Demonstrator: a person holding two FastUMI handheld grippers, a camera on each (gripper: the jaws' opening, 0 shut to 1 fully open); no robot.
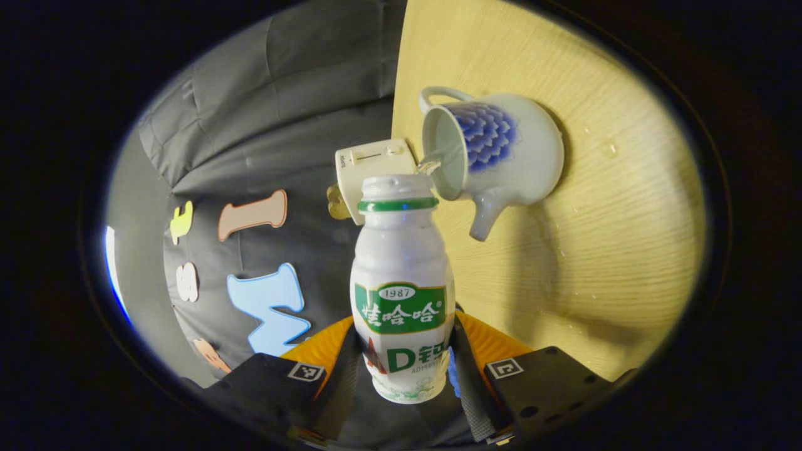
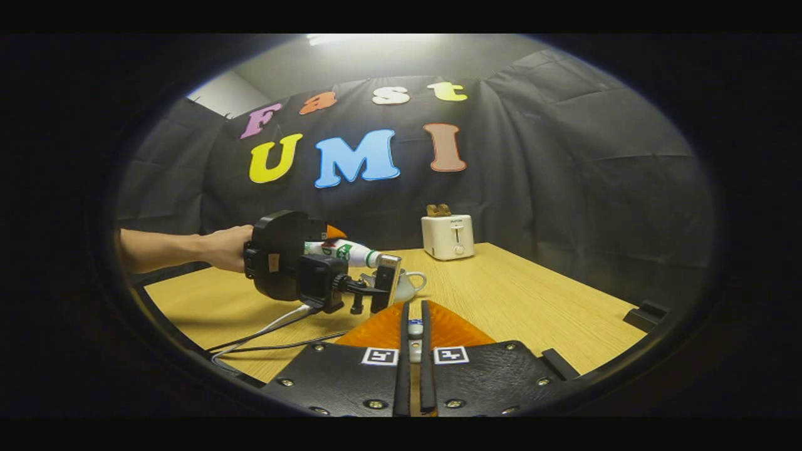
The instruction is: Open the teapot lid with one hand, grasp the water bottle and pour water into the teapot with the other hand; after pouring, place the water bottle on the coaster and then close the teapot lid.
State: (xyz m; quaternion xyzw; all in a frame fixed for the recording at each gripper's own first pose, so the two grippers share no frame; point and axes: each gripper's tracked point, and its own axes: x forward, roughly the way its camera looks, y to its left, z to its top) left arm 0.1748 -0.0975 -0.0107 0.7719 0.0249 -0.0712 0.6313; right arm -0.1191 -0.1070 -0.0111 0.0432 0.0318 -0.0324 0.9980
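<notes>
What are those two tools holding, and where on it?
The left tool pinches the water bottle low on its body. What sits between the right tool's nearly closed fingers is unclear.

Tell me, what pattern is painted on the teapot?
Blue scale-like petals on the white teapot, clearest in the left gripper view.

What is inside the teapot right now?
The teapot has its lid off, showing a pale inner wall; a thin stream from the water bottle, held by the left tool, enters it. The water level is hidden.

Glossy glazed teapot; wood-grain table — matt.
</notes>
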